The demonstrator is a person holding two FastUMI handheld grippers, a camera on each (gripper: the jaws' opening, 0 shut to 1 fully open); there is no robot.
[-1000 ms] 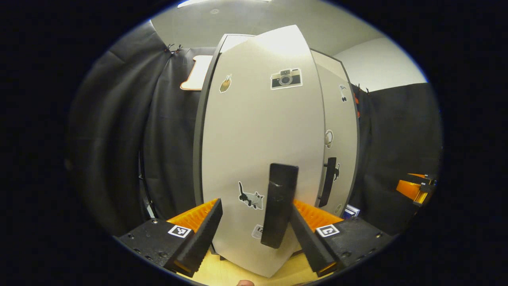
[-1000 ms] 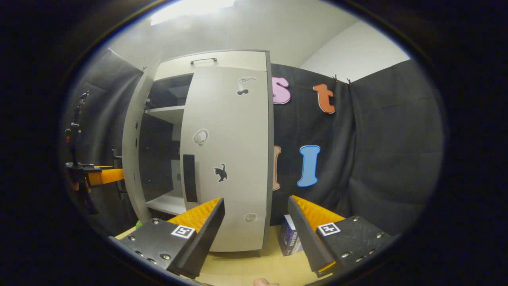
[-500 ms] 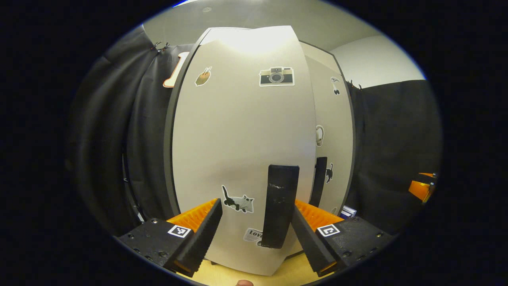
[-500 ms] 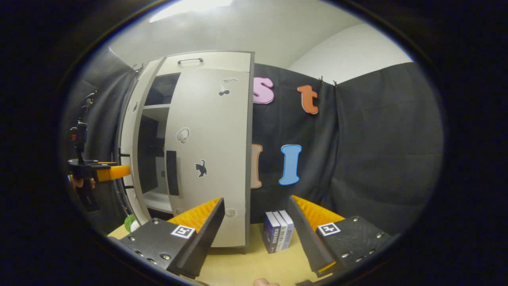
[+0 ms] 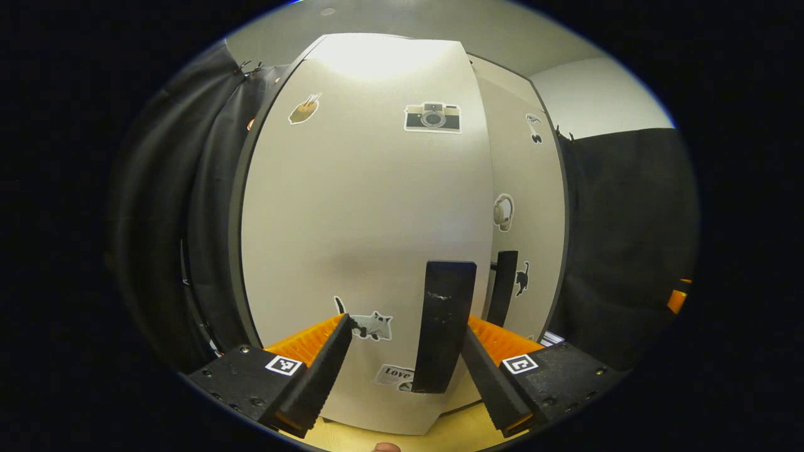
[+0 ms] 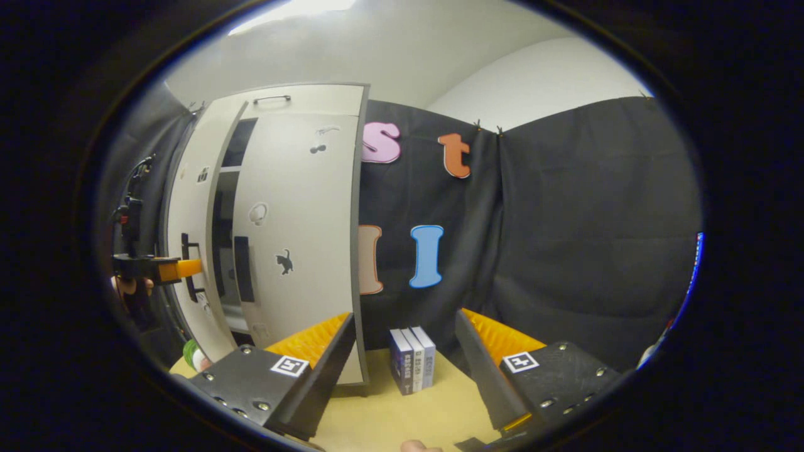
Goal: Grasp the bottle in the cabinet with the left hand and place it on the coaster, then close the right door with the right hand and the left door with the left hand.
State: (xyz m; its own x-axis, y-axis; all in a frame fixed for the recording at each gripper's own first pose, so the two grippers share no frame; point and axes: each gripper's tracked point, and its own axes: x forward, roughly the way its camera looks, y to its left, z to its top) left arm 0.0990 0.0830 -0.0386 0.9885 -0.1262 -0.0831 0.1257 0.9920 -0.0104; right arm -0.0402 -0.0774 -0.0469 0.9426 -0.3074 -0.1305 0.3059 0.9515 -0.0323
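In the left gripper view the pale left door point(image 5: 364, 213) stands close in front of me. Its black handle point(image 5: 443, 326) sits between the fingers of my open left gripper point(image 5: 402, 370), nearer the right finger. Beside it is the right door point(image 5: 527, 207) with its own handle point(image 5: 502, 295). From the right gripper view, the right door point(image 6: 295, 232) lies flat against the cabinet and the left door point(image 6: 188, 207) leaves a narrow dark gap point(image 6: 220, 220). The left gripper point(image 6: 179, 269) is at that door's handle. My right gripper point(image 6: 405, 376) is open and holds nothing. A green and white thing point(image 6: 195, 356), perhaps the bottle, peeks out low left.
Several dark books point(image 6: 412, 359) stand upright on the wooden tabletop point(image 6: 389, 414) right of the cabinet. Black cloth point(image 6: 565, 238) walls the booth behind and to the right. The right gripper point(image 5: 677, 300) shows at the far right edge of the left gripper view.
The left door has swung further toward the cabinet, and the dark gap has narrowed. My right gripper has drawn away to the right, bringing the books into view.
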